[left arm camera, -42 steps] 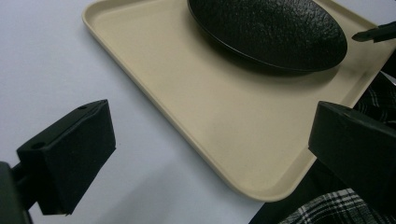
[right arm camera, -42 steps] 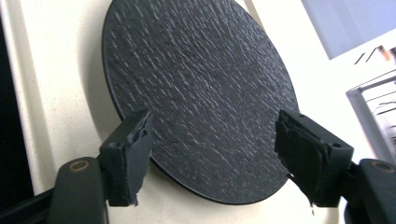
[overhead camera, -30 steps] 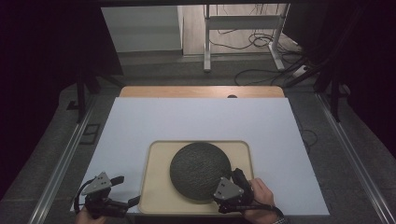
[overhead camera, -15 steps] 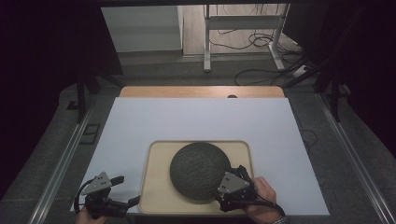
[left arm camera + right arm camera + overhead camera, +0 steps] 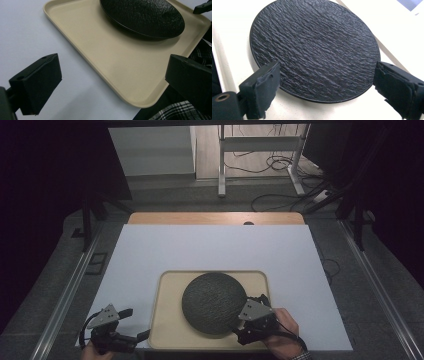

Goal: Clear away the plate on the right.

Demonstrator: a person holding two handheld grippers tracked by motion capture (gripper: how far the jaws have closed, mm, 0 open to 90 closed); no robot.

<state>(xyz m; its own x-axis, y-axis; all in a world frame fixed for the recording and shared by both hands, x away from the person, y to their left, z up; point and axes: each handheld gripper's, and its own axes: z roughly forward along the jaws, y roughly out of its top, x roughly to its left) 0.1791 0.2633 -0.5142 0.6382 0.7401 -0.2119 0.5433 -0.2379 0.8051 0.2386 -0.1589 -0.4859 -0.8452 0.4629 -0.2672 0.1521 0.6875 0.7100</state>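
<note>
Your right gripper (image 5: 248,319) covers the plate (image 5: 212,302) rim at its four o'clock in the high view, and you cannot tell there whether the jaws touch it. The bottom edge cuts off both your hands (image 5: 285,330) and the near rim of the tray (image 5: 170,320). In the left gripper view the top edge clips the plate's (image 5: 142,17) far side and the right edge clips the tray's (image 5: 120,70) corner at three o'clock. In the right gripper view the plate's (image 5: 314,50) near rim hides partly behind the pads (image 5: 265,90).
</note>
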